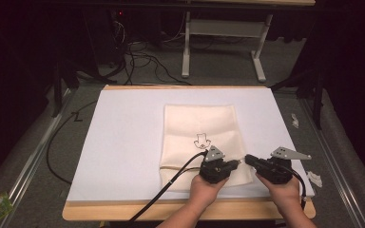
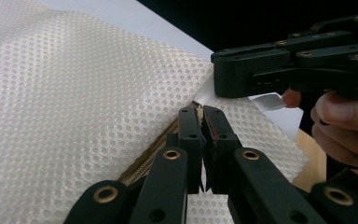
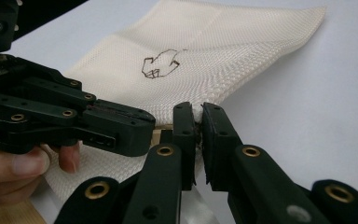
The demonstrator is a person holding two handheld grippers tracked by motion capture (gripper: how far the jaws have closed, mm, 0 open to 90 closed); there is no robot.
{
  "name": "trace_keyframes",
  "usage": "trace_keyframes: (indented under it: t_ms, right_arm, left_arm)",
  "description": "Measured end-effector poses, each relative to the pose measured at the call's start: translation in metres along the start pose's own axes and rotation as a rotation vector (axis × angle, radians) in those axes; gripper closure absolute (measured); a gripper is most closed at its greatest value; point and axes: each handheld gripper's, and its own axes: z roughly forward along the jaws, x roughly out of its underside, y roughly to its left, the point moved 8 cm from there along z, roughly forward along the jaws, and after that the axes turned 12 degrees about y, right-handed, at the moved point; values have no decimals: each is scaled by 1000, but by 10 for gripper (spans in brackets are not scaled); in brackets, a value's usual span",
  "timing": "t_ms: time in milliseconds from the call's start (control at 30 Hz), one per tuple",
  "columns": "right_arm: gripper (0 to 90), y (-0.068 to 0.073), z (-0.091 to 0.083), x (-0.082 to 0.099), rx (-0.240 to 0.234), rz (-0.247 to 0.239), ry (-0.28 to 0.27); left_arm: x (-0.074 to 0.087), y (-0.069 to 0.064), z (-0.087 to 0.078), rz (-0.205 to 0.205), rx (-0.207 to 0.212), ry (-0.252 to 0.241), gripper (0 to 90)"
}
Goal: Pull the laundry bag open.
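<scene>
**Both tongs pinched on the mesh bag's near corner**

While the person leans in from the near edge of the bench (image 1: 123, 209), the two hands sit close together over the lower right corner of a cream mesh bag (image 1: 195, 123). The bag lies flat on a white sheet (image 1: 123, 142) that covers most of the bench, a small dark drawing (image 1: 202, 140) showing near its middle. The left tongs (image 1: 237, 163) point sideways toward the right ones, and in the left gripper view their jaws are clenched on the edge of the bag, right where a tan zip strip (image 2: 154, 151) runs along the mesh. The right tongs (image 1: 248, 159) come in from the opposite side; in the right gripper view they are clamped on the bag's corner at its side edge, with white fabric caught between the pads. The two sets of tips are just beside each other. Cables (image 1: 171, 183) trail back off the near edge of the bench.
</scene>
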Motion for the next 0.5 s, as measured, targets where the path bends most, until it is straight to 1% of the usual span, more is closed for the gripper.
trace_keyframes:
  t_ms: [67, 200, 400, 500]
  right_arm:
    - [856, 1, 0, 0, -10, 12, -1]
    - [855, 3, 1, 0, -3, -9, 5]
    - [856, 3, 1, 0, -1, -6, 3]
    - [856, 3, 0, 0, 2, -4, 3]
  left_arm:
    - [1, 0, 2, -13, 14, 3, 861]
    - [3, 1, 5, -16, 9, 10, 856]
    - [3, 0, 4, -14, 4, 2, 872]
    - [4, 2, 1, -27, 18, 5, 873]
